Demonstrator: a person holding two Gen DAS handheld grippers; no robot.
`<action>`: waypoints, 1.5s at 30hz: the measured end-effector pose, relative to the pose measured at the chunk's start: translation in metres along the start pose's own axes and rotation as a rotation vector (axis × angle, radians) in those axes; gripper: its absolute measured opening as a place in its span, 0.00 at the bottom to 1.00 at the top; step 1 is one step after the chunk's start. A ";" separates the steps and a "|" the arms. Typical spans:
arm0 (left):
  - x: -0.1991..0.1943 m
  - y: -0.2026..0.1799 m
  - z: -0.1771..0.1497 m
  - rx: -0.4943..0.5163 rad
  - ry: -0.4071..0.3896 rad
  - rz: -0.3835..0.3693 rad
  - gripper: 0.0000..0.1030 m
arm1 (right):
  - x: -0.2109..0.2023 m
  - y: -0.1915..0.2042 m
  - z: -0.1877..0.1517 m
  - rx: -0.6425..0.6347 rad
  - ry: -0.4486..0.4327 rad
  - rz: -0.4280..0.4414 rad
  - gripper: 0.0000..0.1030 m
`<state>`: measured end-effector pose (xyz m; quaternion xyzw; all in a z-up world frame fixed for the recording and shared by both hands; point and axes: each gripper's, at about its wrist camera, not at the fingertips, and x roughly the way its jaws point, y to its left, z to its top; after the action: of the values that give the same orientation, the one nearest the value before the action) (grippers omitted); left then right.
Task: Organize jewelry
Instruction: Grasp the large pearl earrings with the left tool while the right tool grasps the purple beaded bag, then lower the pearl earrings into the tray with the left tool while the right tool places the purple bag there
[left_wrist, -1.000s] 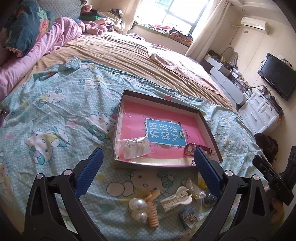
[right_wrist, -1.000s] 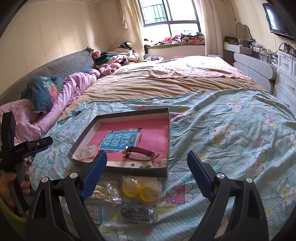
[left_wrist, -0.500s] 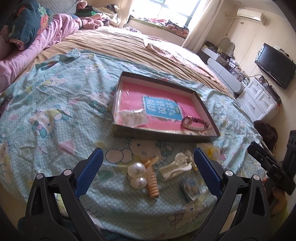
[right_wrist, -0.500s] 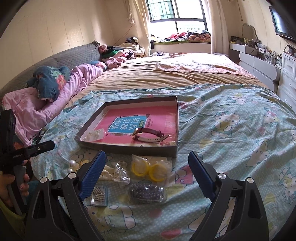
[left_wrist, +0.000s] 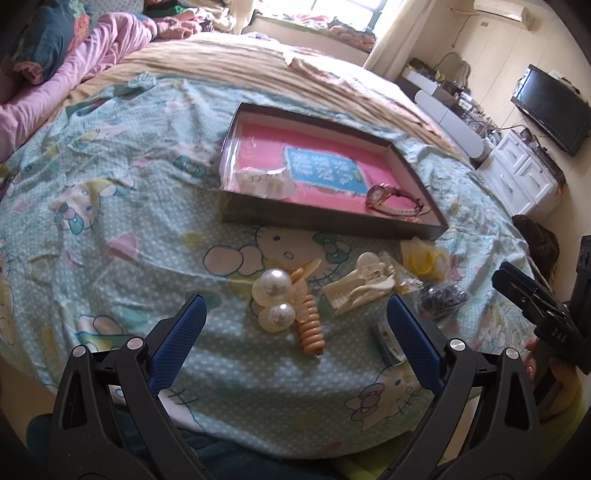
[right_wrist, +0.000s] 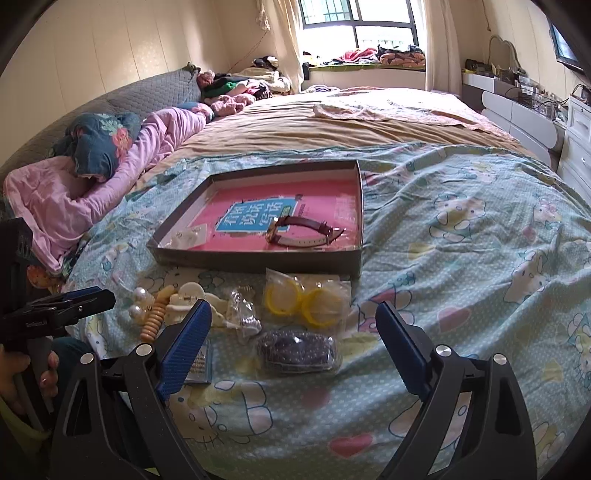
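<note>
A shallow dark box (left_wrist: 332, 218) (right_wrist: 255, 260) with a pink book inside lies on the bed. In it are a wristwatch (left_wrist: 395, 201) (right_wrist: 303, 230) and a clear bag of earrings (left_wrist: 264, 181) (right_wrist: 186, 236). In front of it lie a pearl clip (left_wrist: 275, 295), an orange spiral clip (left_wrist: 312, 328), a cream claw clip (left_wrist: 360, 286) (right_wrist: 192, 299), yellow rings in a bag (left_wrist: 424, 258) (right_wrist: 306, 301), a dark bead bag (right_wrist: 297, 349) (left_wrist: 441, 297) and a small card of pins (right_wrist: 199, 363). My left gripper (left_wrist: 295, 330) and right gripper (right_wrist: 293, 334) are open, empty, above these items.
The bed has a Hello Kitty sheet (right_wrist: 461, 240) and drops off at its near edge. Pink bedding and pillows (right_wrist: 110, 158) lie at the left. White drawers (left_wrist: 517, 173) and a TV (left_wrist: 550, 107) stand at the right.
Both grippers have pulled back toward the near edge of the bed, so the loose items now lie between the fingers. Both stay open and empty.
</note>
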<state>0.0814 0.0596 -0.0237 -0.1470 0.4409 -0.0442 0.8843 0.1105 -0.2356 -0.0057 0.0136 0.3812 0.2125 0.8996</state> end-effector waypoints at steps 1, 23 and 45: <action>0.004 0.002 -0.001 -0.008 0.013 0.008 0.89 | 0.002 0.000 -0.002 0.000 0.007 -0.001 0.87; 0.048 0.033 0.003 -0.211 0.138 -0.127 0.58 | 0.042 -0.007 -0.016 0.029 0.117 0.014 0.87; 0.027 0.025 0.005 -0.168 0.076 -0.129 0.33 | 0.063 -0.007 -0.026 0.029 0.174 0.006 0.70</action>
<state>0.1003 0.0786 -0.0489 -0.2470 0.4660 -0.0695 0.8468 0.1342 -0.2212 -0.0685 0.0092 0.4610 0.2099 0.8621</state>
